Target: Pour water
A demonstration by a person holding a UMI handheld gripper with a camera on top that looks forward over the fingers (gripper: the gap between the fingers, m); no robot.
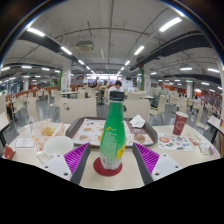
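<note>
The green bottle [112,140] hides the table just behind it, and its label print is unreadable

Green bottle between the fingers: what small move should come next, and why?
Probably close the gripper on the green bottle. It stands upright on a red coaster between the open fingers, with a gap at each side, so nothing grips it yet for pouring.
</note>
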